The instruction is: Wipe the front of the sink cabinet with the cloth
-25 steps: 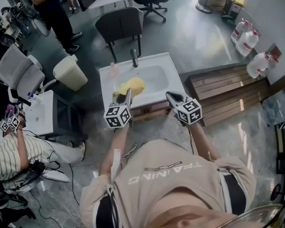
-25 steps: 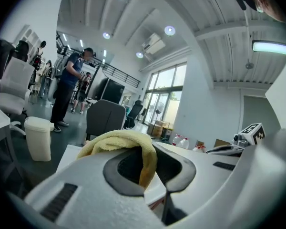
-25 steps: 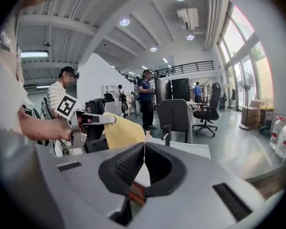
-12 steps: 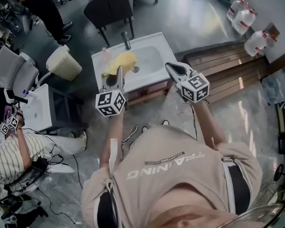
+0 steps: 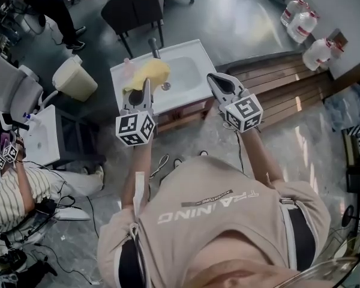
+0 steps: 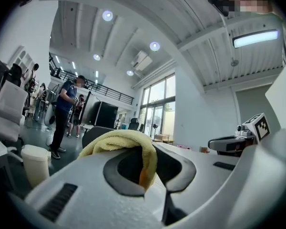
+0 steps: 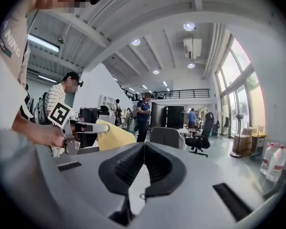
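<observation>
The left gripper point(image 6: 148, 171) has its jaws closed on a fold of the yellow cloth point(image 6: 115, 140), which it holds bunched above the left part of the sink point(image 5: 203, 55). The right gripper point(image 7: 143, 166) has its jaws together with nothing between them. The cloth looks soft, light and limp, so a hold on a thick bunch probably suits best for pressing it on the cabinet front point(image 5: 181, 114) under the sink's near edge.

Open office: desks, swivel chairs point(image 5: 134, 9).
</observation>
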A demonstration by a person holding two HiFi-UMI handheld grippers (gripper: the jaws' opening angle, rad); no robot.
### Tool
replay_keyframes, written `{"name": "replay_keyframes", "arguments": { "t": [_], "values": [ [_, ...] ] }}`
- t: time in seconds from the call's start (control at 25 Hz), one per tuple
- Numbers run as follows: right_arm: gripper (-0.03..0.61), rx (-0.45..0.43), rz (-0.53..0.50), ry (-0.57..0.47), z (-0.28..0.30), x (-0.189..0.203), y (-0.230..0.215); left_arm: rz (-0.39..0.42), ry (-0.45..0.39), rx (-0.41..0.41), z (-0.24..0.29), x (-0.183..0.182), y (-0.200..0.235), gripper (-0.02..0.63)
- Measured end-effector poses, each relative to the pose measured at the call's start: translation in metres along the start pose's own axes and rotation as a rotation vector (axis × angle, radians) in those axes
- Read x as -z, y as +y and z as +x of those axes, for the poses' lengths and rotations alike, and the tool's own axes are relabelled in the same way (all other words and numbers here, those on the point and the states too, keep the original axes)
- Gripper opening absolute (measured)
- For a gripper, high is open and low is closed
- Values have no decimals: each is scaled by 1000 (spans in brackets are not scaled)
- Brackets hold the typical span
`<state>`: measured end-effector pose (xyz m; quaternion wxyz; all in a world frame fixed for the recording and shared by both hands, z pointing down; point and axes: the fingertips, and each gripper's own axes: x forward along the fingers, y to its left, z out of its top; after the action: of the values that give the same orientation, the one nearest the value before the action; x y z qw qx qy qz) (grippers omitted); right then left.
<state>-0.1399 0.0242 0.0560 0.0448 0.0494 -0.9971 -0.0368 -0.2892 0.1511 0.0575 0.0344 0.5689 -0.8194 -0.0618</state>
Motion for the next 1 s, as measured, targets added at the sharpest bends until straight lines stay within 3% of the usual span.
{"name": "replay_keyframes", "arguments": {
  "t": [0.32,0.56,1.0],
  "values": [
    [12,41,84,24,-10,19,-6,-5,37,20,2,14,-14,40],
    [12,5,77,44,-13,29,-1,12,36,8,-1,20,-16,40],
    [12,-45,95,54,-15,32,-1,-26,53,2,-2,28,-21,40]
  ]
}}
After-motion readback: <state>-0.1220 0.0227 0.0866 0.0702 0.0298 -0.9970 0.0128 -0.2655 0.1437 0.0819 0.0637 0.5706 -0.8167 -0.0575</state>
